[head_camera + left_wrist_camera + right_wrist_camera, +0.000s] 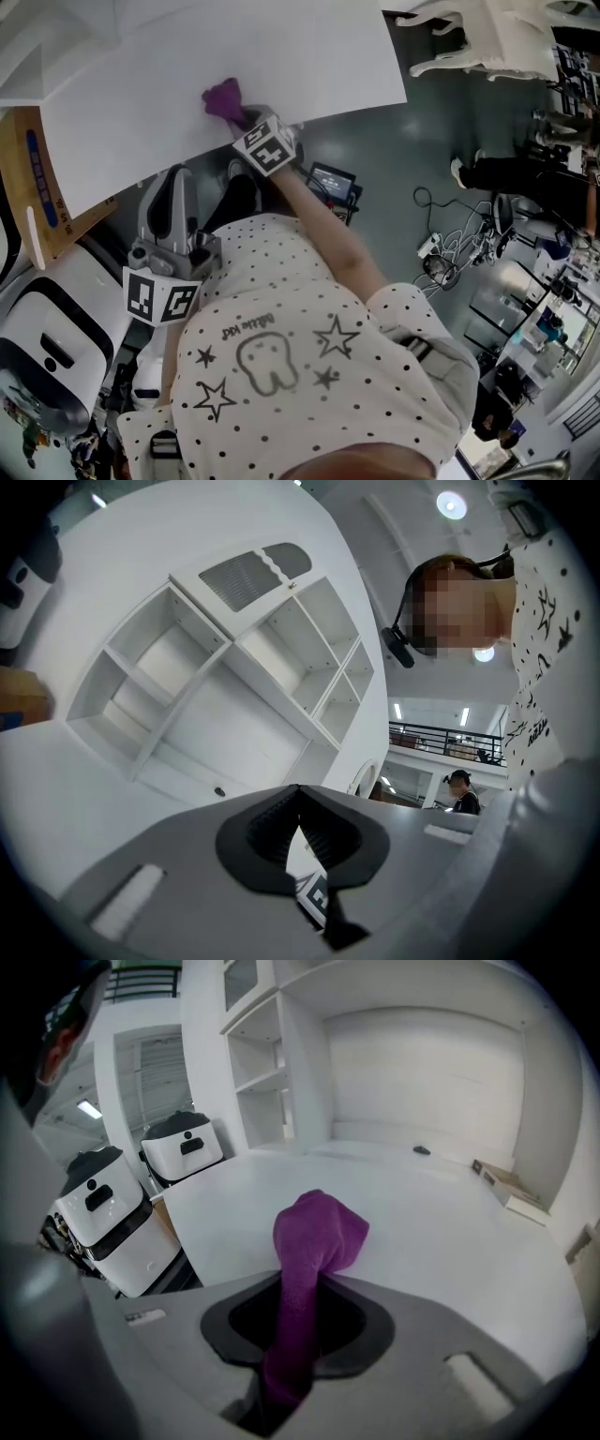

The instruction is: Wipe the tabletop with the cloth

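A purple cloth [223,97] lies bunched on the white tabletop [281,56] close to its near edge. My right gripper [246,117] is shut on it, with its marker cube just behind. In the right gripper view the cloth [319,1227] runs up between the jaws of the right gripper [314,1279] and folds over onto the tabletop [450,1232]. My left gripper [176,176] is held low beside the person's body, off the table. In its own view the left gripper [298,794] points upward with its tips touching and nothing held.
A cardboard box [37,178] and white machines [37,347] stand left of the table. White shelving [281,1054] rises behind it, with a small box [506,1190] at the far right. Cables [450,244] and a small device [333,180] lie on the floor; chairs [487,33] stand beyond.
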The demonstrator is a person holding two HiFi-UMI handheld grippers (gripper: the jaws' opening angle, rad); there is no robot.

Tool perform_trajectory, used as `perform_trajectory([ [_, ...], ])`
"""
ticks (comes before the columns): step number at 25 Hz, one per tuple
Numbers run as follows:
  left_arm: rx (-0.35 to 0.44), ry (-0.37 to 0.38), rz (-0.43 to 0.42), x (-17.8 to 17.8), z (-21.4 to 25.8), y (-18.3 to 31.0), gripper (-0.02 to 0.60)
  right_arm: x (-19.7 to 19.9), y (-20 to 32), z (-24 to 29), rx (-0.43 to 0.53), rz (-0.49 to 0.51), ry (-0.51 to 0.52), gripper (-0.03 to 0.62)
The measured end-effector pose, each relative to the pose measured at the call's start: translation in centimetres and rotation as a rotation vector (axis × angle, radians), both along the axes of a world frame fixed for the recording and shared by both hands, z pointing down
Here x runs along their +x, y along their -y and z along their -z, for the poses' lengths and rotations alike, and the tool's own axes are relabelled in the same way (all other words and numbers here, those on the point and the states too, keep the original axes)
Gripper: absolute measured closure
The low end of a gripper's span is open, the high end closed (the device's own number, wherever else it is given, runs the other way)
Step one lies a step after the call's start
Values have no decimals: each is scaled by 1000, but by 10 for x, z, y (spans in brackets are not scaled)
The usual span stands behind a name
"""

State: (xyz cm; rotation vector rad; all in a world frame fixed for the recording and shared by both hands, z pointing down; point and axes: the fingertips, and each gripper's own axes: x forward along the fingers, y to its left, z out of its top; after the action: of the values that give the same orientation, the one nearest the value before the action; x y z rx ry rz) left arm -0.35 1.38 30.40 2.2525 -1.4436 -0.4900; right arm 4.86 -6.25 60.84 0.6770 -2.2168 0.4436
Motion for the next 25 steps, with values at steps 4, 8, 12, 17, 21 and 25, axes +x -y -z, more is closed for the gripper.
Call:
perform_trajectory([
  [4, 9, 2, -4, 3, 3, -2, 586, 6, 2, 6, -11, -13, 35, 522],
  [8, 10, 2, 0, 10, 3, 0, 586, 24, 10, 2, -7, -28, 43, 522],
  [12, 13, 4, 16, 25, 5, 2, 586, 42, 14, 2, -20, -27, 59, 522],
  [17, 9, 0, 38, 46, 5, 6, 586, 72, 23, -2, -39, -43, 67, 522],
  [21, 9, 0, 45, 64, 6, 6, 586, 92, 29, -1, -41, -43, 79, 522],
  [25, 9, -1, 67, 72, 5, 7, 586, 109, 33, -3, -43, -52, 95, 522],
])
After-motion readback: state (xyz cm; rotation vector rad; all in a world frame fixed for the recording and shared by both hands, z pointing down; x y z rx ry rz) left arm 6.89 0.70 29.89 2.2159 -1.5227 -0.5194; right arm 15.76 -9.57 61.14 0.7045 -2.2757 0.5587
